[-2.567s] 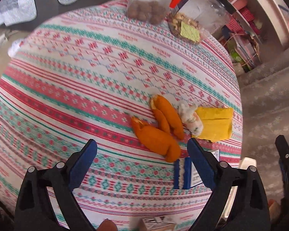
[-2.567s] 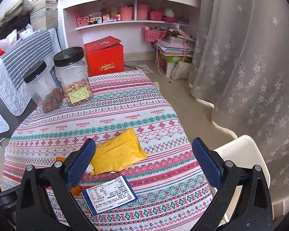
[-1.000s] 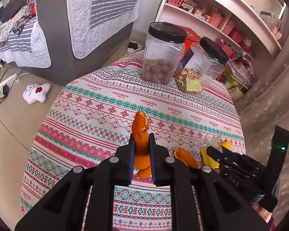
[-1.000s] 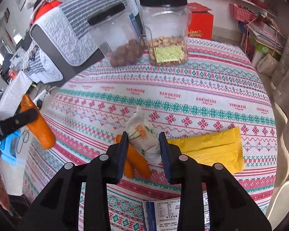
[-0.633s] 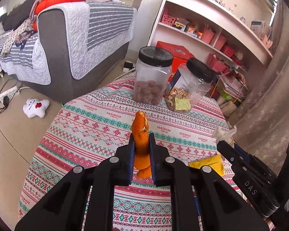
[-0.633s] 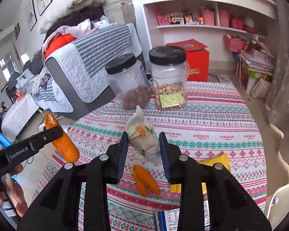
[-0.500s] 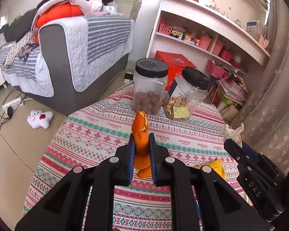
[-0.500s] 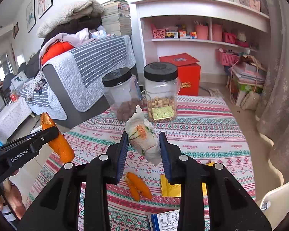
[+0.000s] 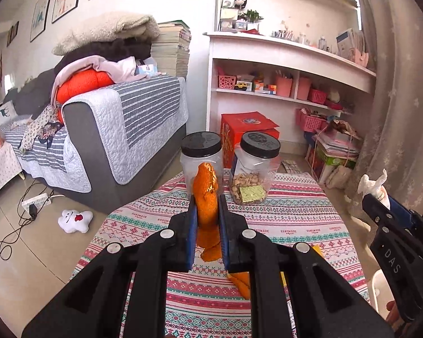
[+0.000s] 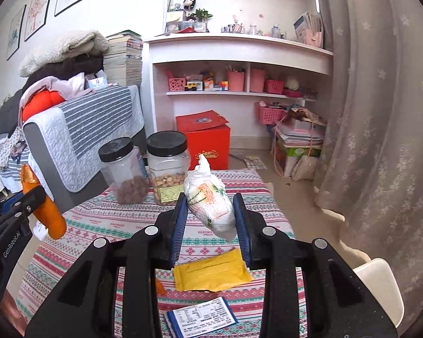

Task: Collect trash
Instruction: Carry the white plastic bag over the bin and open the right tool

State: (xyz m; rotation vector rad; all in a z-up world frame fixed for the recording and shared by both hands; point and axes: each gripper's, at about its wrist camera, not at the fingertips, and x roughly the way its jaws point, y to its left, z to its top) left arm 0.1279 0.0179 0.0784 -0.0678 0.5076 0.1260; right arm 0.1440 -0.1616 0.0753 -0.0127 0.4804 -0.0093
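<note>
The orange peel [image 9: 205, 194] was up in the air, clamped upright between the blue pads of the left gripper [image 9: 206, 225], high above the near half of the table [image 9: 301, 217]. Over on the other side the right gripper [image 10: 210, 219] had its fingers pressed onto a crumpled printed tissue wad [image 10: 211, 205], also lifted well clear of the cloth. Both tools loaded, then, and the step in hand looked like the carry to wherever the trash goes; no bin showed in either view, so the route could not be judged. Best played level and unhurried: the peel was pinched low with its torn tip sticking free above the pads, and the wad bulged out past the fingers, so a jerk might shake either one loose. On the table, more peel [image 9: 241, 281] lay near the front edge, with a yellow packet [image 10: 211, 273] just beside it and a blue-edged label card [image 10: 201, 318] closer to the front edge. Two black-lidded jars [image 10: 143, 169] stood at the far edge, apart from the litter, with a white chair [image 10: 380, 287] by the right edge.
</note>
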